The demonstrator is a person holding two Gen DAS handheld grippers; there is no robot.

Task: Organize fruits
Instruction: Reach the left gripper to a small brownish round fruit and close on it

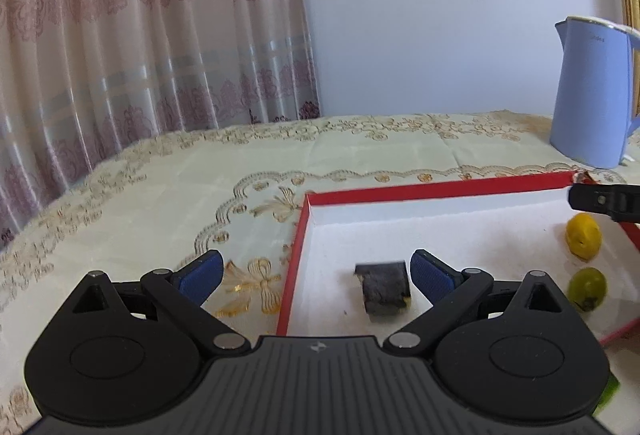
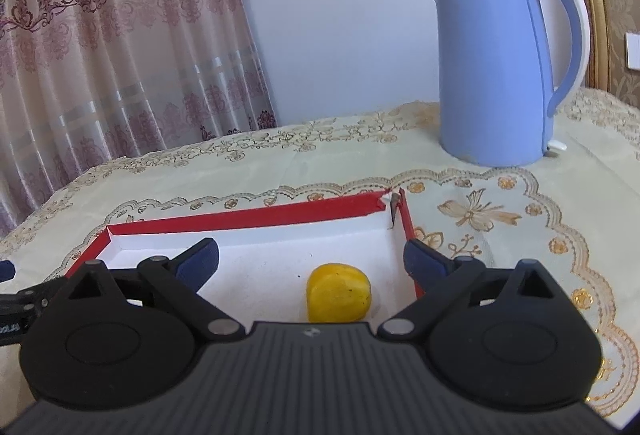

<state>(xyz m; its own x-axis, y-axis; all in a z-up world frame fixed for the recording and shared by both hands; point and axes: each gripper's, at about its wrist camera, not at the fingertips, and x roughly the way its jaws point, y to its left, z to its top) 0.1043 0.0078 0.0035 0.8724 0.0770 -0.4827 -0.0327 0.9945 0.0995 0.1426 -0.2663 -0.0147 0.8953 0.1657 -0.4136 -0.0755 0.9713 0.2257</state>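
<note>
left gripper (image 1: 316,273): jaws spread, empty, over the near left part of the red box (image 1: 436,190) | dark chunk (image 1: 383,289) lies on the white floor just beside its right finger | right gripper (image 2: 311,261): jaws spread, above the yellow fruit (image 2: 339,292) | green fruit (image 1: 587,288) near it | blue kettle (image 2: 496,67) on the bench behind

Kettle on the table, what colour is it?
Light blue kettle with a white-edged handle; clearest in right wrist view.
</note>
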